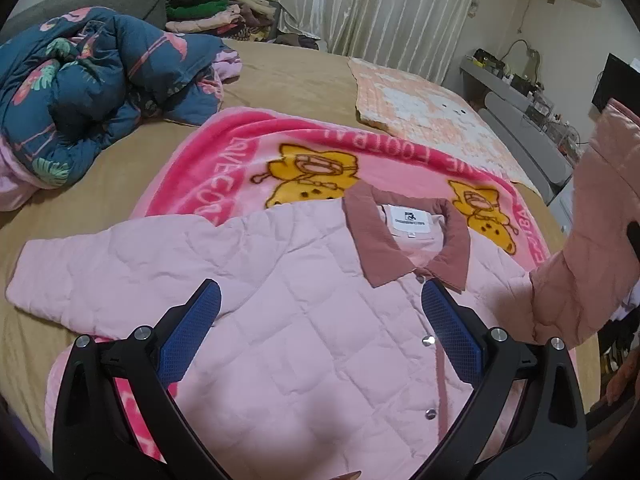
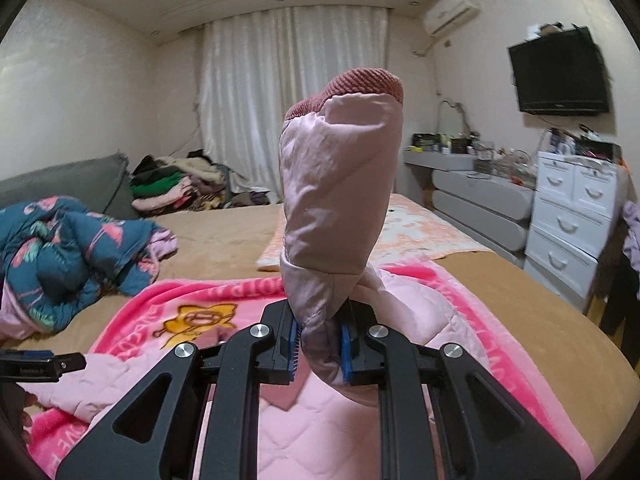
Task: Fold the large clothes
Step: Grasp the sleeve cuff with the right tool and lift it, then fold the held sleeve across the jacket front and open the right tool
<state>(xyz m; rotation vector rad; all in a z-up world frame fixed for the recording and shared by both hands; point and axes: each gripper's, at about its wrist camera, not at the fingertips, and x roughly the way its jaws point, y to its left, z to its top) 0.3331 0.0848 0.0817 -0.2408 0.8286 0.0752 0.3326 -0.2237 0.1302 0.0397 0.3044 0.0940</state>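
From your left wrist view, the left tongs hover with both blue pads spread wide and nothing between them, poised over the chest of the pink quilted jacket. The jacket lies face up and snapped shut on a pink cartoon blanket spread over the bed, which gives you a flat base for folding. Its collar points away from you, one sleeve lies flat out to the left, and the other sleeve is raised at the right edge of the picture. Released like this, the left tongs look ready to pin the body while the sleeve comes across.

From your right wrist view, the right tongs are clenched on that sleeve, gripping just below its ribbed cuff so the cuff stands upright above the pads. Holding it near the end probably lets you carry the whole sleeve over the jacket's front. The left tongs just peek in at the left edge.
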